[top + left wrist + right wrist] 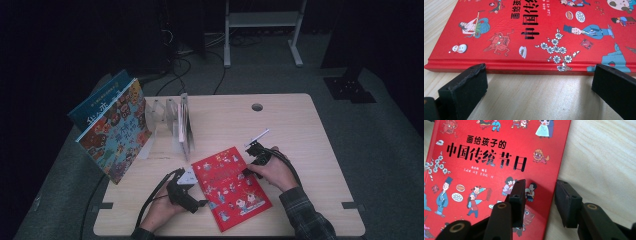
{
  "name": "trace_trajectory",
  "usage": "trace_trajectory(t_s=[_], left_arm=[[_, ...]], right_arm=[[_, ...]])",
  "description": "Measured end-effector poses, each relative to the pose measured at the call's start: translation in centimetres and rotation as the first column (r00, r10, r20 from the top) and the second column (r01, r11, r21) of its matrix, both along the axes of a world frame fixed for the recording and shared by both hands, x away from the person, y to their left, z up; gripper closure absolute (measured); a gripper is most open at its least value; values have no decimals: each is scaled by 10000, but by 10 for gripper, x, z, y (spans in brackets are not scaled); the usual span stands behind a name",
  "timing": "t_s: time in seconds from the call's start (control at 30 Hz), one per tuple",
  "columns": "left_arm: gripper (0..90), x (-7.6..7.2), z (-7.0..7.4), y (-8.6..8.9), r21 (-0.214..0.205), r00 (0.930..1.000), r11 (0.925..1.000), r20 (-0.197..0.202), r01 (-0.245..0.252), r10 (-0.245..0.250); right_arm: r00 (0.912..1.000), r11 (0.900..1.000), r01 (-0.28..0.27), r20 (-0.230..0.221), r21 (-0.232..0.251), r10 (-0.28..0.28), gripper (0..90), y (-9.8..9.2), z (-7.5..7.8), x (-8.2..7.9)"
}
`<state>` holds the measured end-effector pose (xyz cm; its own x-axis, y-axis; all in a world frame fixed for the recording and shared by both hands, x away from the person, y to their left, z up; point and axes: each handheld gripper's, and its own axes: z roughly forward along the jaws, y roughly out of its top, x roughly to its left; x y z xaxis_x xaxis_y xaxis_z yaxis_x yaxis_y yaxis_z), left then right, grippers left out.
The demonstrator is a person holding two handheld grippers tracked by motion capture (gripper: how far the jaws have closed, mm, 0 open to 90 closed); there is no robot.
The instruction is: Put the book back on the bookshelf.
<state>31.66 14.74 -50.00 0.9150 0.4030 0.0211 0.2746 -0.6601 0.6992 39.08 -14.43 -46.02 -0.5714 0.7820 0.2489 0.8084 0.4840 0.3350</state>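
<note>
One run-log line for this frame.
item: red hardcover picture book flat on wooden table | left gripper: open at spine | right gripper: open, straddling edge

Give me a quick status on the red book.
Left tool open at the spine. Right tool open, straddling the far edge. Red book flat on table.

Bare table [305, 145] right of red book [231, 187]

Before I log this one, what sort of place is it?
Probably a lab or studio recording bay, not a home: a light wooden table stands alone in a dark room on grey carpet, with cables on the floor and a white stand behind. Picture books lean in a clear rack.
</note>
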Motion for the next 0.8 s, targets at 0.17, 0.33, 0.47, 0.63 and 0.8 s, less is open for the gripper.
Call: trace_trajectory(t_s=[0.17,0.33,0.47,0.63,0.8], left_arm=[[0,1,0,0,-8,10000,10000,-2,46,-46],[0,1,0,0,-7,10000,10000,1,65,-65],[0,1,0,0,-5,10000,10000,4,67,-67],[0,1,0,0,-10,10000,10000,-5,62,-62],[0,1,0,0,-2,10000,10000,20,79,-79]], right_arm=[[9993,9991,103,-356,400,-89,556,-3,-3,3],[9988,9982,104,-481,583,-76,559,-4,-4,4],[9991,9992,32,-429,400,-14,574,-3,-2,4],[9994,9972,37,-346,740,-11,625,-8,12,3],[9997,9935,-130,-199,1133,154,641,-11,28,1]])
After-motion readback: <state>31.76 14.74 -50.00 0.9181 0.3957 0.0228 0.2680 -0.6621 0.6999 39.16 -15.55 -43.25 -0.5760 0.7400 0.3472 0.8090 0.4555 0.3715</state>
